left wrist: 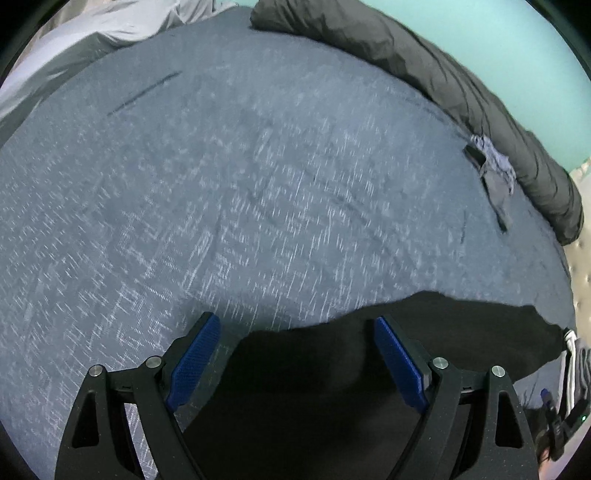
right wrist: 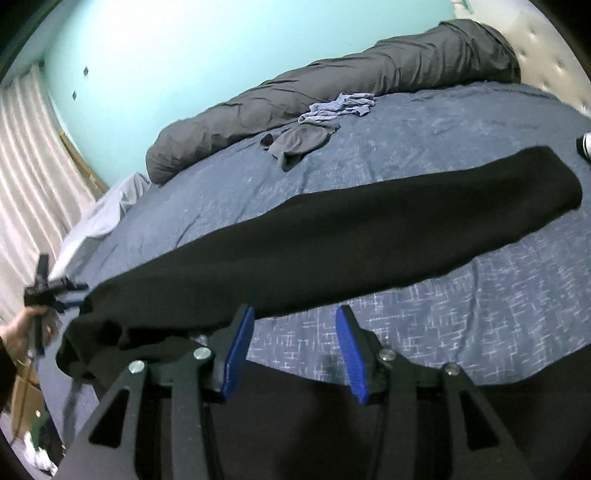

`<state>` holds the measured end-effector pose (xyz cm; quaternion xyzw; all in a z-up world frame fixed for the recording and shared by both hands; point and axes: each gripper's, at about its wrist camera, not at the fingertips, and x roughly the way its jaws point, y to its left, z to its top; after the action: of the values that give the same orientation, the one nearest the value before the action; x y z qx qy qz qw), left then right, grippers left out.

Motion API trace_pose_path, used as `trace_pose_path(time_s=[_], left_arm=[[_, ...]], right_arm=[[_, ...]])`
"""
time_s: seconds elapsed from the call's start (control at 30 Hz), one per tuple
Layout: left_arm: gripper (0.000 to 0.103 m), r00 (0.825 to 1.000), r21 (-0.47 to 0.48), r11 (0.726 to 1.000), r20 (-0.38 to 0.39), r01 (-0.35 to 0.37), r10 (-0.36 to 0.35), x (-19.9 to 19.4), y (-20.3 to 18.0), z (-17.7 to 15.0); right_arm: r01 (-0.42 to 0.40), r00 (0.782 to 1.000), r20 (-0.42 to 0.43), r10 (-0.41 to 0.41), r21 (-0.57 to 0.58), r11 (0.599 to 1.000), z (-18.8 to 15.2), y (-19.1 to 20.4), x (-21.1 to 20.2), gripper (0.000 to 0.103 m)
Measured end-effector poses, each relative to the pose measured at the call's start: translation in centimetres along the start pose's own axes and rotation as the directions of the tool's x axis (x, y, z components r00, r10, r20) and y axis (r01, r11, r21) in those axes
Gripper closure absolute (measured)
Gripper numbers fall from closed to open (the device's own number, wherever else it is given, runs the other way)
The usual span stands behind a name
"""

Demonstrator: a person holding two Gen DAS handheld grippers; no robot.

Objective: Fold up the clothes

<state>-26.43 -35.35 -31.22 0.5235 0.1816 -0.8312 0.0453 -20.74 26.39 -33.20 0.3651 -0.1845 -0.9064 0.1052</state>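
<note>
My left tool [left wrist: 297,363] hung over the bed [left wrist: 258,177], its blue pads [left wrist: 194,363] spread wide with nothing pinched between them. Beneath and just ahead of it lay the near end of the black garment [left wrist: 424,332], spread flat on the blue patterned bedspread; I could not tell whether the pads touched the cloth. From my right wrist view, the same black garment [right wrist: 351,236] stretched as a long band across the bed [right wrist: 443,140], from the lower left toward the upper right, its left end bunched near the mattress edge. My right tool [right wrist: 295,350] stood released, its pads [right wrist: 349,352] parted over bare bedspread just beside the garment's lower edge, gripping nothing. At the far left of that view I saw my left tool [right wrist: 51,291] held by a hand [right wrist: 26,332], right at the bunched end of the garment.

Farther back, a rolled dark grey duvet [right wrist: 332,88] ran along the far side of the bed against the turquoise wall [right wrist: 184,55]. A crumpled pale blue garment [right wrist: 340,105] and a grey one [right wrist: 299,142] lay just beside the duvet, well apart from the black piece. A light grey sheet [left wrist: 92,33] was bunched at one corner of the bed, and pale curtains [right wrist: 29,177] hung at the left.
</note>
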Motion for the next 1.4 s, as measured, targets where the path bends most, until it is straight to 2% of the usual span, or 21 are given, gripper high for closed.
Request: trace_pose_path(time_s=[0.1, 0.13, 0.23, 0.37, 0.53, 0.63, 0.67, 0.73, 0.8, 1.0, 1.2, 1.27, 1.3, 1.4], left_arm=[[0.032, 0.999, 0.002, 1.000, -0.031, 0.031, -0.031, 0.5, -0.4, -1.0], [0.038, 0.998, 0.013, 0.999, -0.042, 0.046, -0.046, 0.5, -0.8, -1.4], [0.047, 0.996, 0.063, 0.995, -0.062, 0.073, -0.069, 0.4, -2.3, -2.6], [0.051, 0.990, 0.156, 0.981, -0.093, 0.118, -0.104, -0.2, -5.5, -5.0], [0.051, 0.984, 0.280, 0.950, -0.147, 0.141, -0.102, 0.1, -9.4, -8.7], [0.050, 0.983, 0.305, 0.942, -0.157, 0.138, -0.094, 0.4, -10.4, -10.0], [0.049, 0.984, 0.295, 0.945, -0.151, 0.140, -0.098, 0.3, -10.3, -10.0], [0.039, 0.985, 0.248, 0.957, -0.128, 0.148, -0.119, -0.1, -9.7, -9.6], [0.032, 0.984, 0.186, 0.969, -0.099, 0.162, -0.146, -0.7, -8.7, -9.0], [0.032, 0.983, 0.091, 0.979, -0.039, 0.180, -0.177, -1.7, -6.8, -7.5], [0.032, 0.978, 0.064, 0.976, -0.024, 0.208, -0.207, -1.2, -6.5, -6.2], [0.043, 0.977, 0.066, 0.975, -0.020, 0.213, -0.212, -1.1, -6.6, -5.7], [0.054, 0.979, 0.073, 0.976, -0.016, 0.205, -0.204, -1.2, -6.7, -5.6], [0.063, 0.981, 0.099, 0.976, 0.002, 0.193, -0.195, -1.7, -7.0, -5.2]], right_arm=[[-0.024, 1.000, 0.007, 0.023, 0.013, 1.000, -0.4, -0.1, -0.1, 0.056], [-0.034, 0.999, 0.006, 0.034, 0.013, 0.999, -0.4, -0.1, 0.1, 0.056], [-0.044, 0.999, -0.008, 0.044, 0.008, 0.999, -0.8, 0.2, 0.5, 0.056], [-0.053, 0.999, 0.000, 0.053, 0.009, 0.999, -0.8, 0.3, 0.5, 0.056], [-0.065, 0.998, 0.009, 0.065, 0.022, 0.998, -0.8, 0.3, 0.4, 0.056], [-0.068, 0.998, 0.005, 0.068, 0.028, 0.997, -0.8, 0.2, 0.5, 0.056], [-0.068, 0.998, 0.005, 0.068, 0.030, 0.997, -0.8, 0.1, 0.5, 0.056], [-0.069, 0.998, 0.005, 0.069, 0.033, 0.997, -0.8, 0.1, 0.5, 0.056], [-0.069, 0.998, 0.006, 0.069, 0.035, 0.997, -0.8, 0.0, 0.5, 0.056], [-0.069, 0.998, 0.007, 0.069, 0.037, 0.997, -0.8, 0.1, 0.6, 0.056], [-0.071, 0.997, 0.007, 0.071, 0.042, 0.997, -0.7, -0.1, 0.6, 0.056], [-0.069, 0.998, 0.006, 0.069, 0.042, 0.997, -0.6, -0.1, 0.7, 0.056], [-0.068, 0.998, 0.007, 0.068, 0.043, 0.997, -0.6, -0.1, 0.7, 0.056], [-0.068, 0.998, 0.008, 0.068, 0.046, 0.997, -0.6, -0.2, 0.7, 0.056]])
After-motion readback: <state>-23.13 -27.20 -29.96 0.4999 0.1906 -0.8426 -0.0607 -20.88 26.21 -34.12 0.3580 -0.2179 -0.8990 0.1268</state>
